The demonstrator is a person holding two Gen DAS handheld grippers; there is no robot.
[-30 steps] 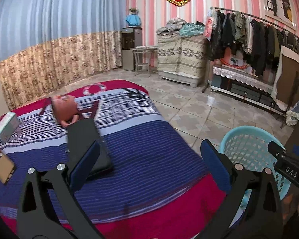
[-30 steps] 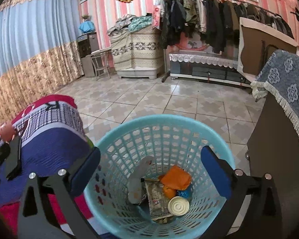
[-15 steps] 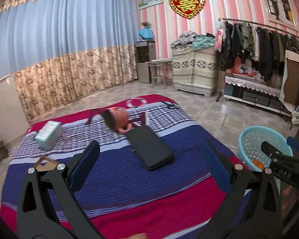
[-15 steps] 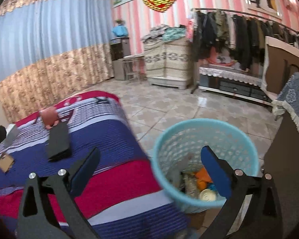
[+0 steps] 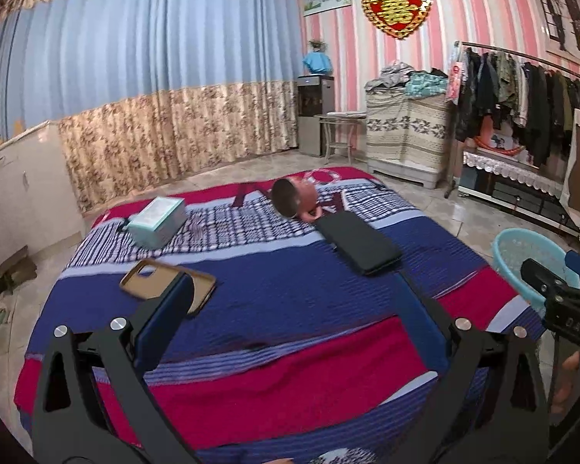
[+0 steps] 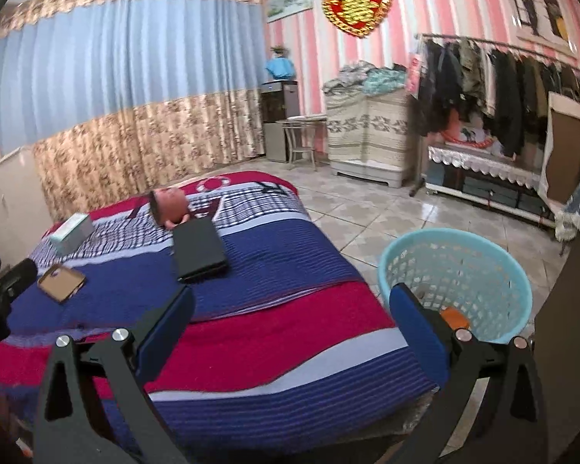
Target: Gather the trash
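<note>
Blue-padded, both the left claw (image 5: 290, 305) and right claw (image 6: 292, 313) are held spread wide and empty above the bed (image 6: 274, 332); trash is seen inside the turquoise basket (image 6: 479, 243).

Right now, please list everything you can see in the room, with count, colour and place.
bedspread: 1, blue, red and white stripes, centre
tissue box: 1, pale teal, far left of bedspread
phone case: 1, tan, near left of bedspread
doll head: 1, pink, far end of bedspread
black flat case: 1, black, just in front of doll head
laundry basket: 1, light blue, on floor right of bed, orange item inside
clothes rack: 1, dark garments, right wall
left gripper: open, empty
right gripper: open, empty
</note>
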